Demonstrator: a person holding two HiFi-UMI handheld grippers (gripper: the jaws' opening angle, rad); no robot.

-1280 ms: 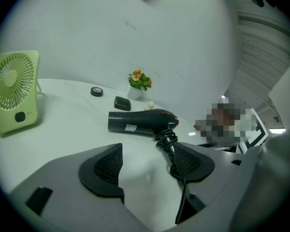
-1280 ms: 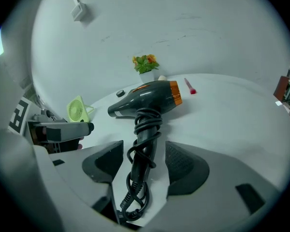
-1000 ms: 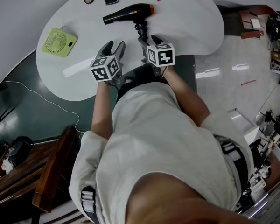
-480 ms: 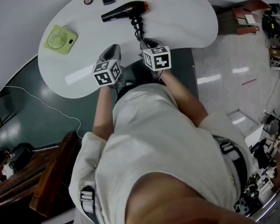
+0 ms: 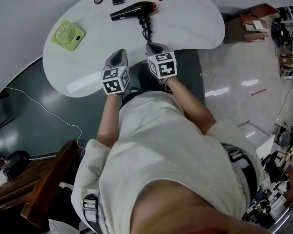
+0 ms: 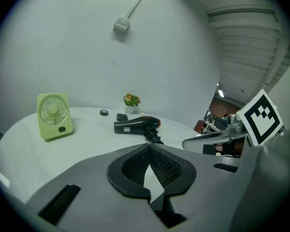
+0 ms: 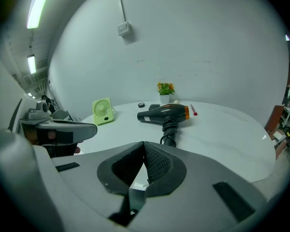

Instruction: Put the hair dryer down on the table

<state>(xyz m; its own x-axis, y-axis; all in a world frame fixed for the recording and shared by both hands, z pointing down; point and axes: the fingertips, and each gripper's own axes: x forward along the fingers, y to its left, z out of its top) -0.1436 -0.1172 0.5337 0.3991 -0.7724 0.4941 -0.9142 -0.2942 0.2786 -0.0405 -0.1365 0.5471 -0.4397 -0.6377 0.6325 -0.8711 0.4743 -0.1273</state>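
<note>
Left gripper [image 5: 118, 56] and right gripper [image 5: 155, 47] are both pinched shut on nothing, having just closed. The hair dryer [image 5: 133, 10] lies on the table [image 5: 190, 26], upper middle of the head view. Its cord [image 5: 146, 29] trails toward the right one, so a snag could drag it. A second ago both were spread, closer in.

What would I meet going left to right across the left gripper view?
Green mini fan → small round object → black hair dryer → right tongs. The flower pot and black box overlap the dryer, so they are omitted.

Black, orange-tipped hair dryer [image 5: 133, 10]; green fan [image 5: 68, 34]
</note>
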